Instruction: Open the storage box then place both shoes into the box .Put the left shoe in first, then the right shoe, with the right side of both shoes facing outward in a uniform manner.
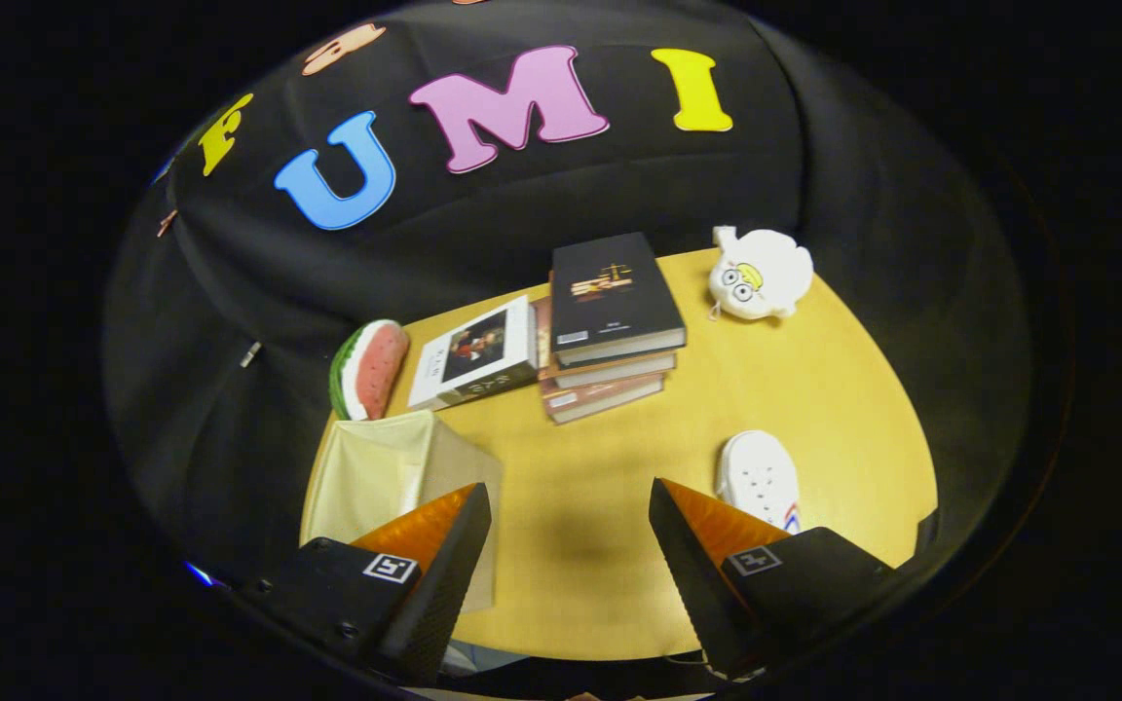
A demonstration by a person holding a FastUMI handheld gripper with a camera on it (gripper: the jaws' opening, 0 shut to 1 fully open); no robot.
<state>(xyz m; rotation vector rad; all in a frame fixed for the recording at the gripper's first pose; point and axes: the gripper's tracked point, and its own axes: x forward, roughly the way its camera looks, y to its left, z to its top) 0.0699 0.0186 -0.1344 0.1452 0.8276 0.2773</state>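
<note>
Book stack (610, 341), watermelon toy (369, 368) and white plush (759, 275) on the table (814, 389).

Gripper (569, 545) fingers spread, nothing between; bare table (600, 467) ahead. Storage box (395, 477) crowds left finger, white shoe (759, 479) beside right; book stack (610, 331) blocks beyond.

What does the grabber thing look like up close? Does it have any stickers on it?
The gripper has two wedge-shaped fingers that taper toward their tips, with ridged inner faces. Each finger sits on a black blocky base, and each base carries a small square white sticker with a black pattern, like a code tag. No cables can be made out.
</note>
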